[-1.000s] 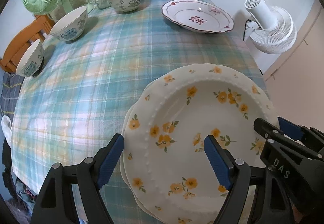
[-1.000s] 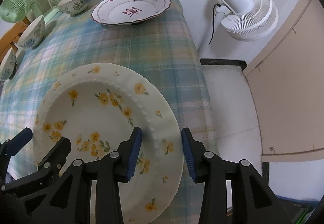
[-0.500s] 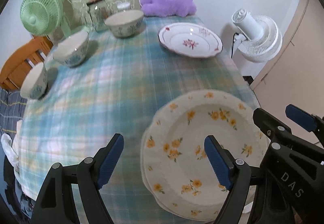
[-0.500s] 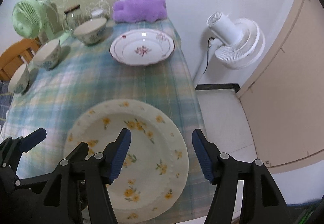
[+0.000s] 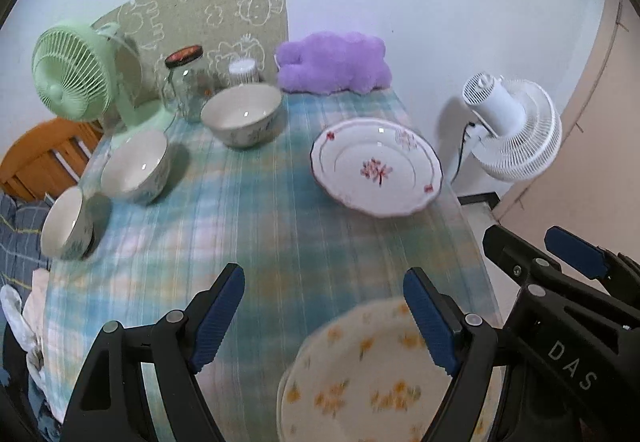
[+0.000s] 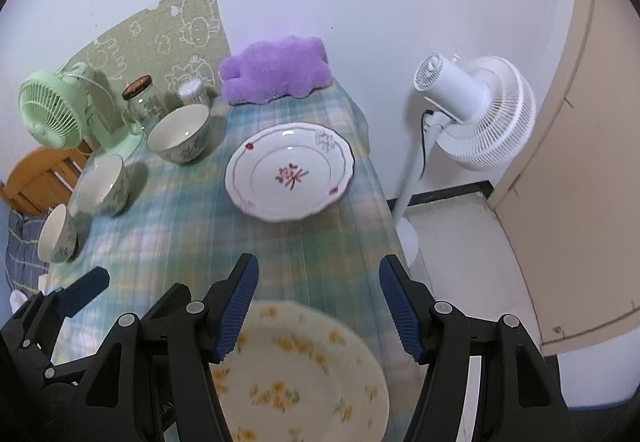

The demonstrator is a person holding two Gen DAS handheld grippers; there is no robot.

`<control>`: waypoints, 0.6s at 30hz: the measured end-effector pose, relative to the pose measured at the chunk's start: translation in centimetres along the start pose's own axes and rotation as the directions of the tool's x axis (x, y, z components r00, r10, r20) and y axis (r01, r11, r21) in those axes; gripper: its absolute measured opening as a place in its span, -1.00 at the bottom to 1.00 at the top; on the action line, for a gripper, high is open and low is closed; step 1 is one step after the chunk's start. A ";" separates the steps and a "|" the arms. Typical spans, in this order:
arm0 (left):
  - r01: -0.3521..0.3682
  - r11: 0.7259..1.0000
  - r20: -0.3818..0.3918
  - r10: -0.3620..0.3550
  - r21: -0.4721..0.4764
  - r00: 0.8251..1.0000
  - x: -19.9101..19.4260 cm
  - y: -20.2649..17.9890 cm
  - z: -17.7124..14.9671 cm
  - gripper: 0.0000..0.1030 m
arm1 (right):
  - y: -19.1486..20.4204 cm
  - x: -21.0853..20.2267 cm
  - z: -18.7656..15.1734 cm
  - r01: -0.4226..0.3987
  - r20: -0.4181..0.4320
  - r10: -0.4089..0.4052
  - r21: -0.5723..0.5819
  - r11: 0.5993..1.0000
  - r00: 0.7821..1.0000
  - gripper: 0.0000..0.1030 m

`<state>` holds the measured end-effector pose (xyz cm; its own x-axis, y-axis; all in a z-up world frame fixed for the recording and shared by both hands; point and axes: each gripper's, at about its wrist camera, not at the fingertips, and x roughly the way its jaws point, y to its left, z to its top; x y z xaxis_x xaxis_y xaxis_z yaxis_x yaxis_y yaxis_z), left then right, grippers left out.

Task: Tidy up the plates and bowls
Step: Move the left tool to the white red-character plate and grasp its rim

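Note:
A yellow-flowered plate lies on the checked tablecloth at the near edge, blurred, with a second rim showing under its left side. My left gripper hangs open above it, holding nothing. My right gripper is open too and clear of the plate; its fingers show at the right of the left wrist view. A red-patterned plate sits at the far right. Three bowls run along the left: large, medium, small.
At the table's back stand a green fan, a glass jar, a small white-lidded pot and a purple plush. A white floor fan stands right of the table's edge. A wooden chair is at the left.
Both grippers rose and drew back from the yellow-flowered plate, which stays on the table. The right jaws widened off its rim. More of the far table has come into view.

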<state>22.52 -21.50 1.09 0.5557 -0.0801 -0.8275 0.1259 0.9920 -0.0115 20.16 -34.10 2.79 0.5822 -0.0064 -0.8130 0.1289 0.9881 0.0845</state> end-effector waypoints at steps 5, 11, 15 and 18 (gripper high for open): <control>-0.038 0.999 0.005 0.038 -0.014 0.999 2.5 -1.0 3.0 0.61 | -1.0 3.1 3.4 -0.063 0.008 0.063 -0.029 0.998 0.998 0.29; -0.082 0.996 0.002 0.082 -0.033 0.997 6.2 -2.1 6.3 0.61 | -2.4 7.5 7.2 -0.078 -0.003 0.078 -0.013 0.997 0.997 0.29; -0.092 0.995 -0.024 0.091 -0.045 0.996 9.5 -2.3 7.7 0.61 | -2.7 10.7 9.0 -0.059 -0.020 0.059 -0.012 0.998 0.998 0.29; -0.106 0.992 -0.050 0.103 -0.062 0.993 12.1 -2.3 8.4 0.61 | -2.9 13.4 9.8 -0.049 -0.046 0.049 -0.005 0.999 0.998 0.29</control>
<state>35.85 -25.55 -4.23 0.5241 0.0278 -0.8512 0.0151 0.9990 0.0419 35.48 -38.53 -2.70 0.5506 0.0489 -0.8333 0.0958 0.9880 0.1212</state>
